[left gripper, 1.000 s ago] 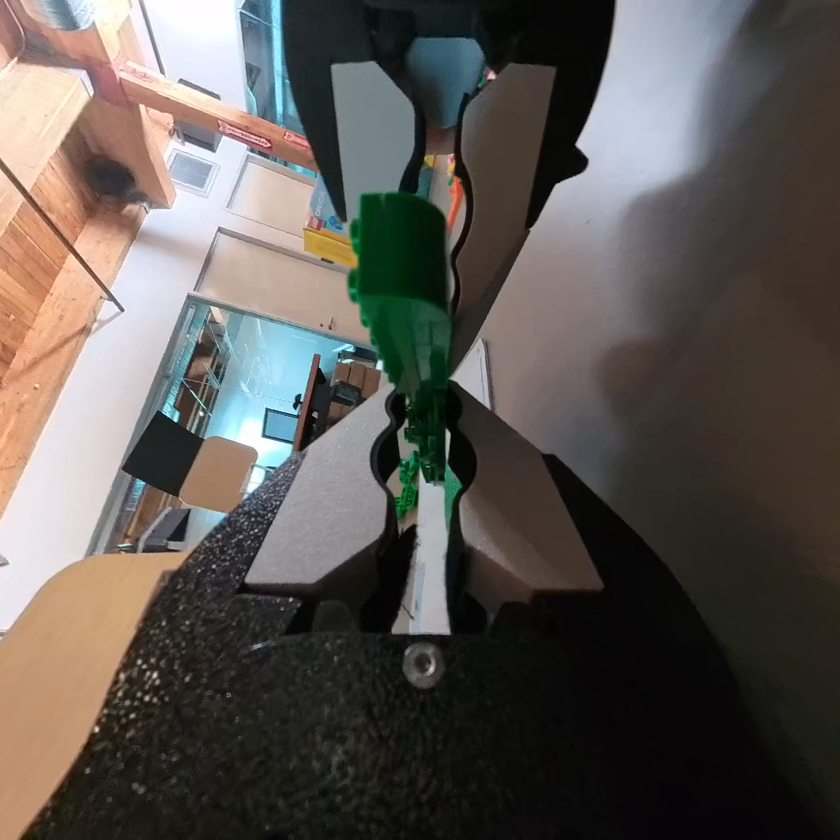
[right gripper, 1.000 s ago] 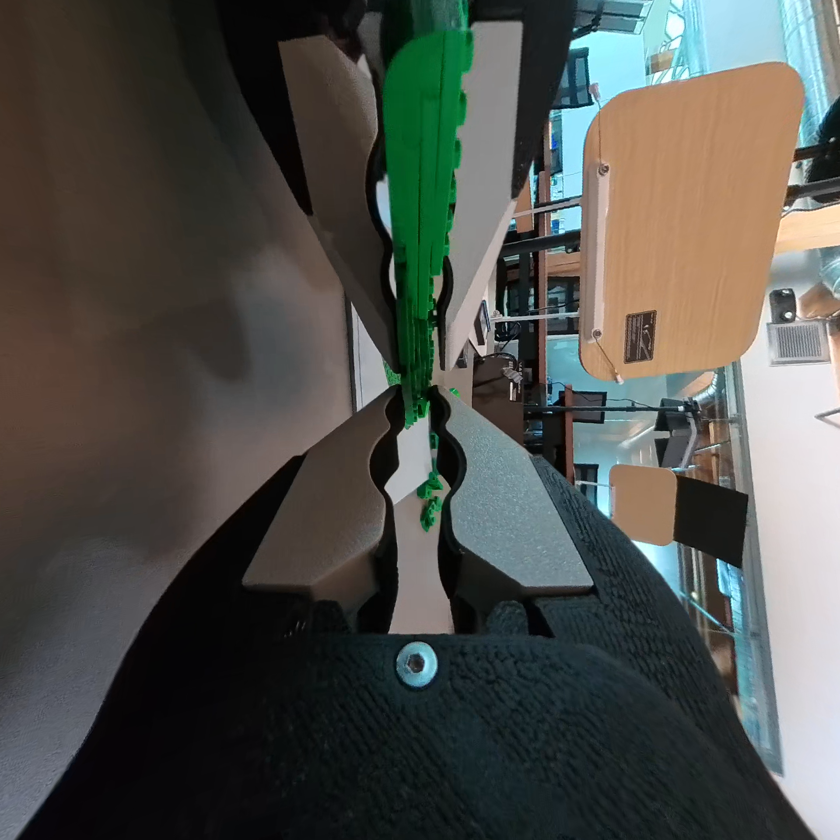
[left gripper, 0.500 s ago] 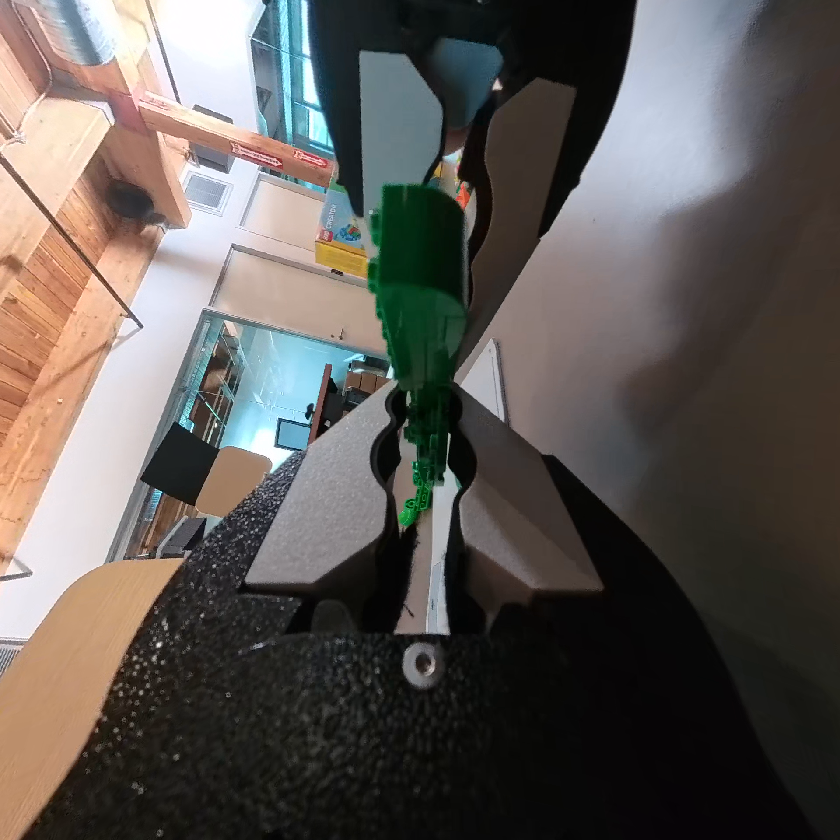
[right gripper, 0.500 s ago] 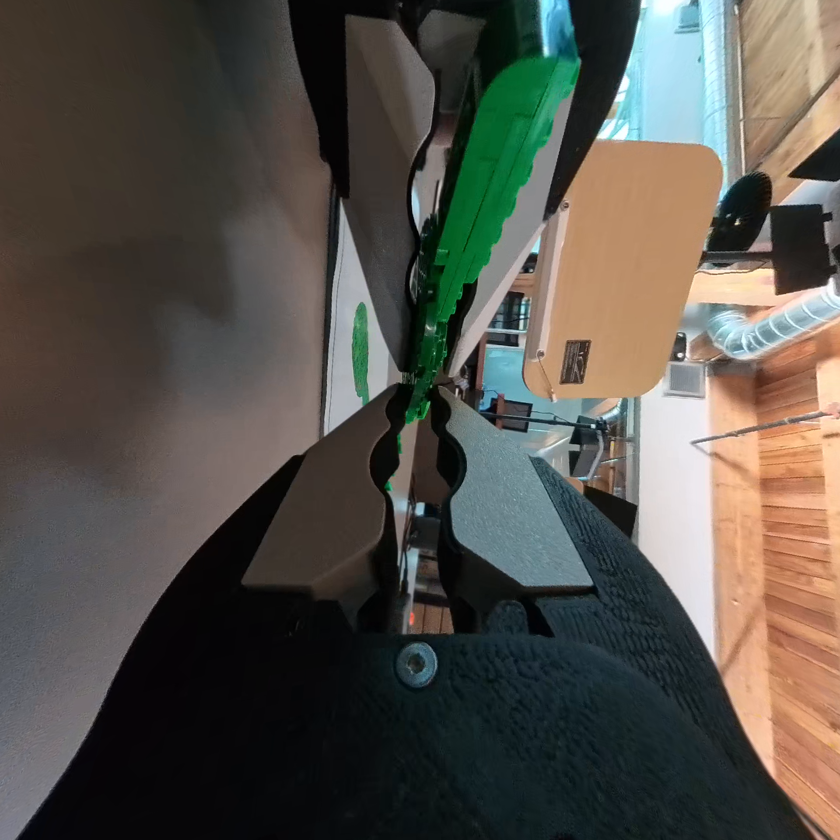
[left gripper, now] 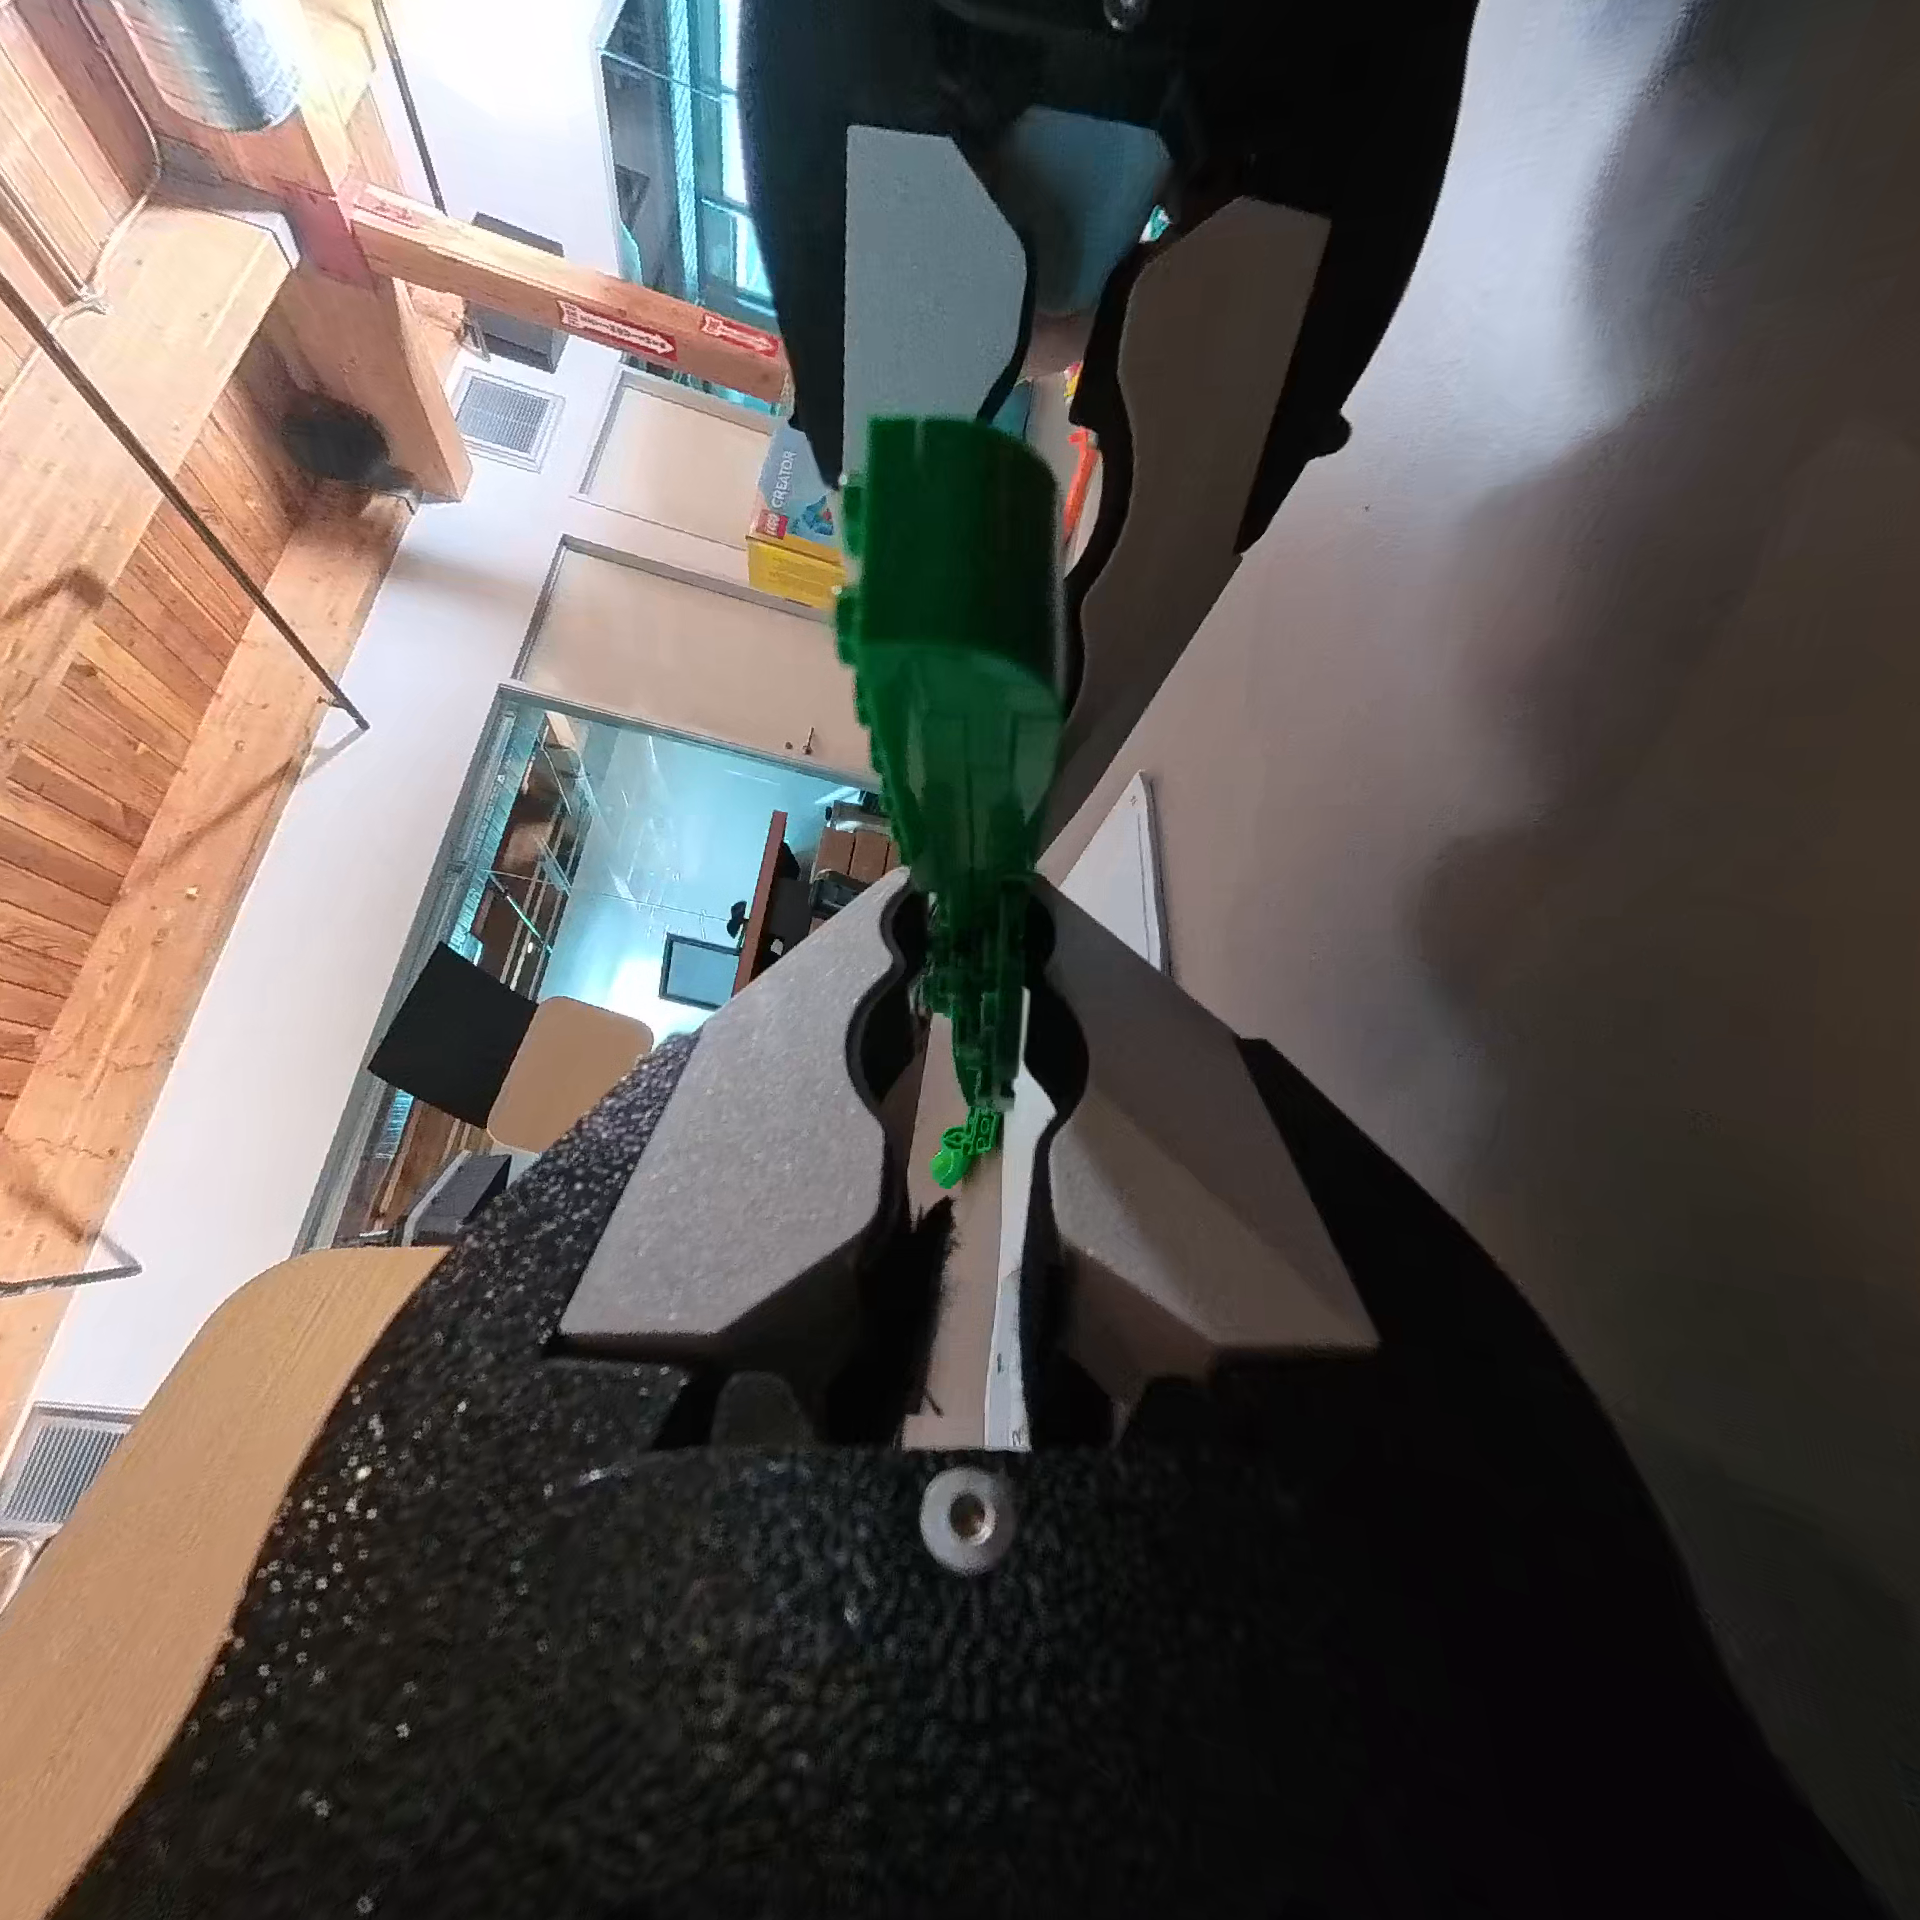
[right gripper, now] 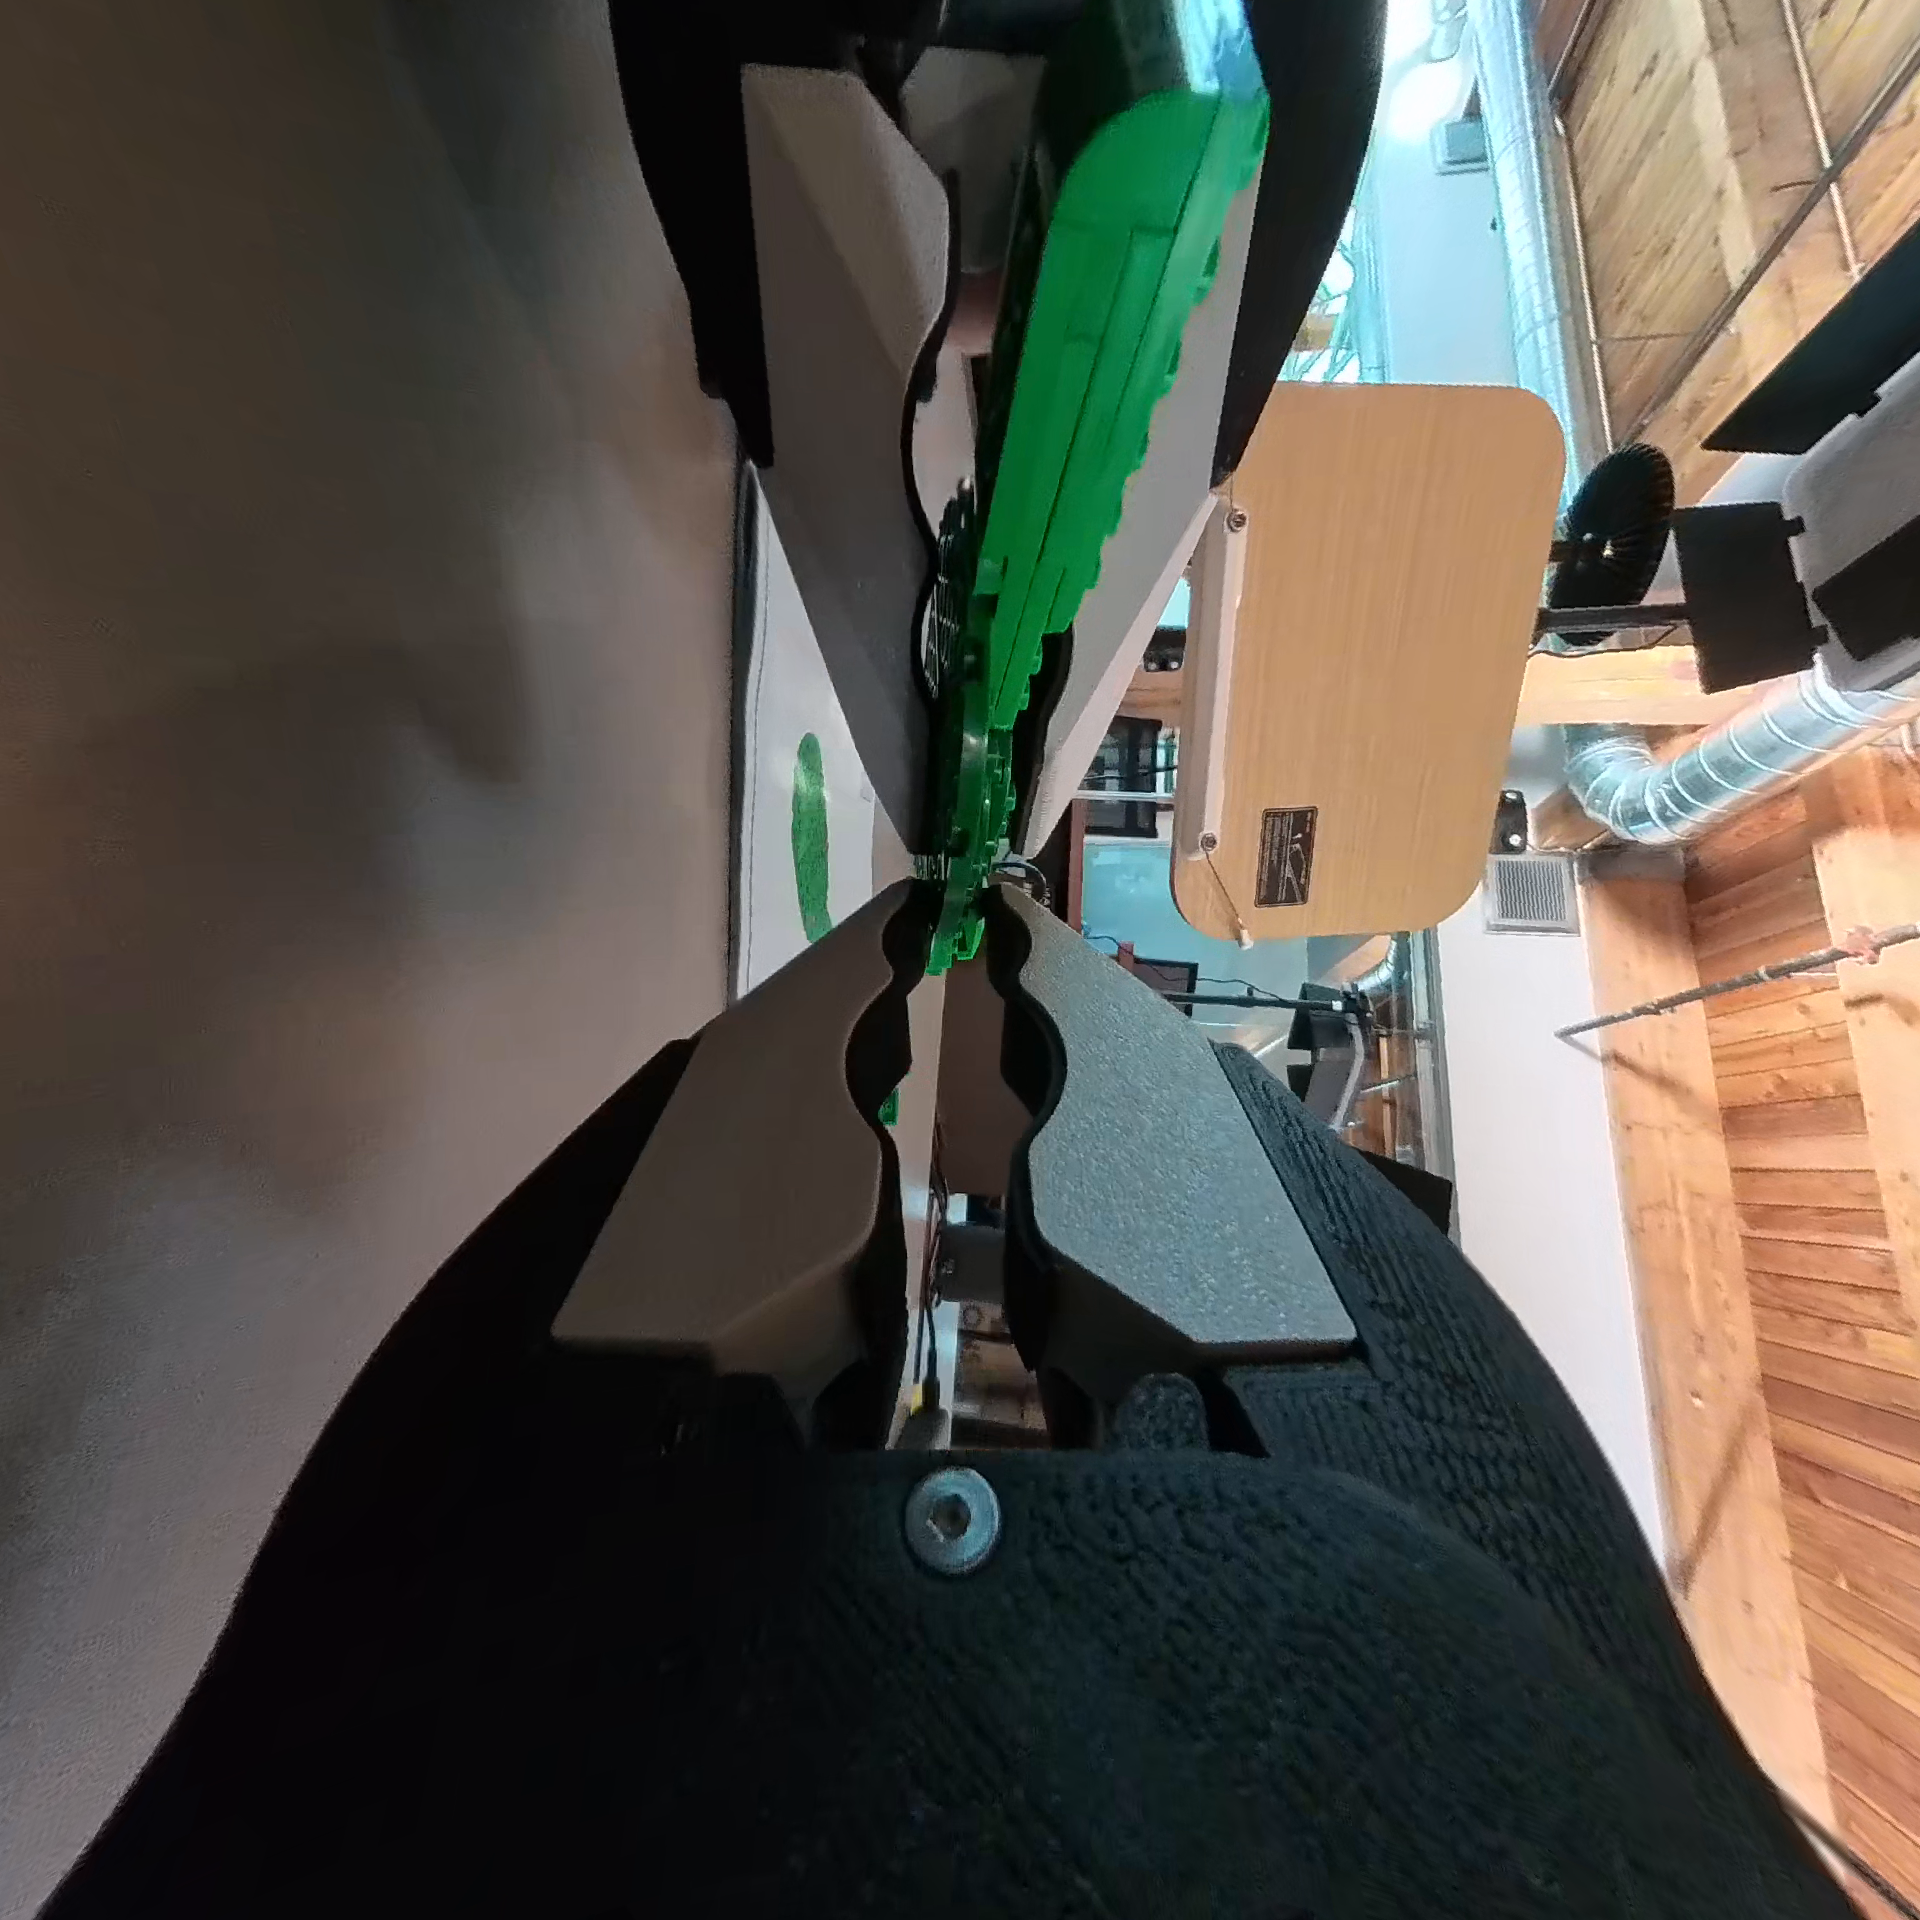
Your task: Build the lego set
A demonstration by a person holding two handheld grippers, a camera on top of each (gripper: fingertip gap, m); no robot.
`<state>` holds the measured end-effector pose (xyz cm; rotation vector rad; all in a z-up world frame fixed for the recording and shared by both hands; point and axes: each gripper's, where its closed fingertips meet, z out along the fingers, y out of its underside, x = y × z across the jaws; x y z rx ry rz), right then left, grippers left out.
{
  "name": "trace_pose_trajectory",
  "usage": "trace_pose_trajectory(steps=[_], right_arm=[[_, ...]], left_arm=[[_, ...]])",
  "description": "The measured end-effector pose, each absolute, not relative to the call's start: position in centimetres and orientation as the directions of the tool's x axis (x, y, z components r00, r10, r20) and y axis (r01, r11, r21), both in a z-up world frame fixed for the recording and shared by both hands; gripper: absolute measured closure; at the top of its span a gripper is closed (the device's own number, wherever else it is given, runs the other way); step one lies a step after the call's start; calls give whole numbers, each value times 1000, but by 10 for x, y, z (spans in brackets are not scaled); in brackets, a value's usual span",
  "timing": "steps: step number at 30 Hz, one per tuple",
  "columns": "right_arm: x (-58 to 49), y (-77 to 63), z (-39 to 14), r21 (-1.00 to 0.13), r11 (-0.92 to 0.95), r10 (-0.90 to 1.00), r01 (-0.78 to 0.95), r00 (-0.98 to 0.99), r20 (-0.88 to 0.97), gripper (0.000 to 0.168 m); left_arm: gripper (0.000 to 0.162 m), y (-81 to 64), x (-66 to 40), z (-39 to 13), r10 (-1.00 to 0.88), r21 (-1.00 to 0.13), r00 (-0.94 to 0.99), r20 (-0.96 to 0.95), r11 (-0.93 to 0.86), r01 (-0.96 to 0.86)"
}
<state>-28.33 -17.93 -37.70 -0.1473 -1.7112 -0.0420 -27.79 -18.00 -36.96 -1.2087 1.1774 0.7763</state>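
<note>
— What are the two grippers doing over that grey table (left gripper: 1558, 727)?

— They face each other tip to tip, tilted sideways above it. The left gripper (left gripper: 971, 894) has its jaws drawn narrow onto one end of a green lego build (left gripper: 961, 634); the right gripper (right gripper: 956, 883) pinches the thin edge at the other end, jaws just as close.

— So the lego build is off the table?

— Yes, held in the air between them. A white sheet (right gripper: 774, 727) with a green patch lies flat on the table near the grippers.

— And the room?

— A timber-plank ceiling (left gripper: 114, 665) and a heavy wooden beam (left gripper: 582, 301), white walls, a glass-fronted office (left gripper: 665, 873) farther back. A silver duct (right gripper: 1725, 748) runs along the planks, a light wooden chair (right gripper: 1371, 644) stands beside the table, and a colourful box (left gripper: 795, 520) sits past the grippers.
</note>
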Motion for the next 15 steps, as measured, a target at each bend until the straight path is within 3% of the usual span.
trace_pose_trajectory(steps=[15], right_arm=[[-283, -179, -378, -48, 995, 57, 89, -103, 993, 159]], left_arm=[[149, -183, -273, -371, -101, -240, 221, -970, 255, -937]])
